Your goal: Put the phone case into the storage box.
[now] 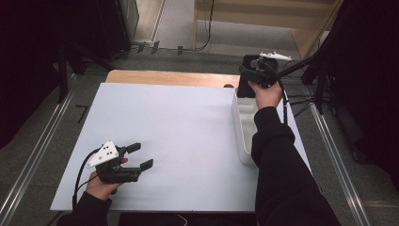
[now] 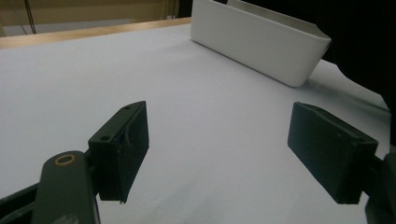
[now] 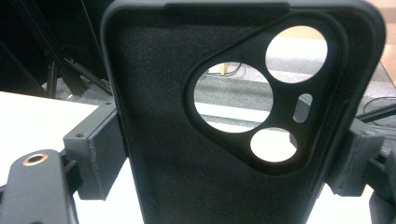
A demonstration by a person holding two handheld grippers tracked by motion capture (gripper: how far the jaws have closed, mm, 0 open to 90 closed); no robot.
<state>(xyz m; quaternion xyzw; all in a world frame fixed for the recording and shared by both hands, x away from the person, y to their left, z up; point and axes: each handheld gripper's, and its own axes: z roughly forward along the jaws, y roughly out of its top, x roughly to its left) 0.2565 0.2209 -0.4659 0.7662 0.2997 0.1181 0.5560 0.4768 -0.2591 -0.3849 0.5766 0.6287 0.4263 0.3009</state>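
My right gripper (image 1: pixel 248 75) is clamped on a black phone case (image 3: pixel 187 154), one jaw pressed against each long edge, so the case stands upright between them. In the right gripper view its soft inner face is toward me, and the camera cut-outs sit at about two o'clock. In the high view I hold it at roughly one o'clock on the table, over the far end of the white bin (image 1: pixel 243 134), which runs along the right edge of the white table (image 1: pixel 174 132). My left gripper (image 1: pixel 141 157) hovers at about seven o'clock, low over the bare tabletop, its jaws spread apart with nothing between them, the bin well apart ahead.
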